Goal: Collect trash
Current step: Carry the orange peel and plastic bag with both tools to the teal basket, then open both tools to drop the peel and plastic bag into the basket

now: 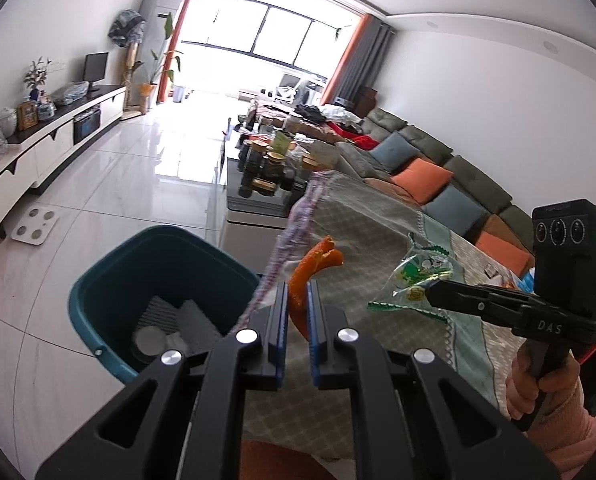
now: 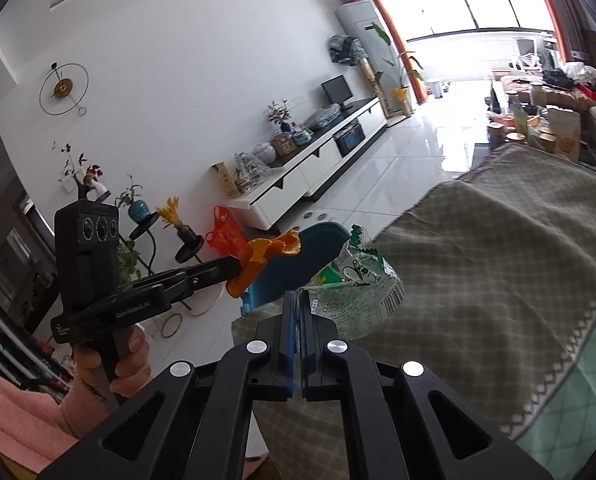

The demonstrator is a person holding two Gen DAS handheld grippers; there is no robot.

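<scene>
My left gripper (image 1: 297,289) is shut on a curled strip of orange peel (image 1: 313,265), held above the edge of the cloth-covered table (image 1: 378,216). The same peel (image 2: 264,256) sticks out of that gripper (image 2: 234,270) in the right wrist view. My right gripper (image 2: 300,300) is shut on a crumpled clear wrapper with green print (image 2: 358,280), and the left wrist view shows it (image 1: 432,294) pinching the wrapper (image 1: 414,276) over the table. A teal bin (image 1: 158,280) stands on the floor left of the table with grey and white rubbish inside; its rim (image 2: 322,236) shows behind the peel.
A glass coffee table (image 1: 258,184) crowded with jars stands beyond the cloth-covered one. A long sofa with cushions (image 1: 426,172) runs along the right. A white TV cabinet (image 1: 46,148) lines the left wall. A scale (image 1: 34,226) lies on the tiled floor. A person's hands in pink sleeves (image 2: 22,404) hold both grippers.
</scene>
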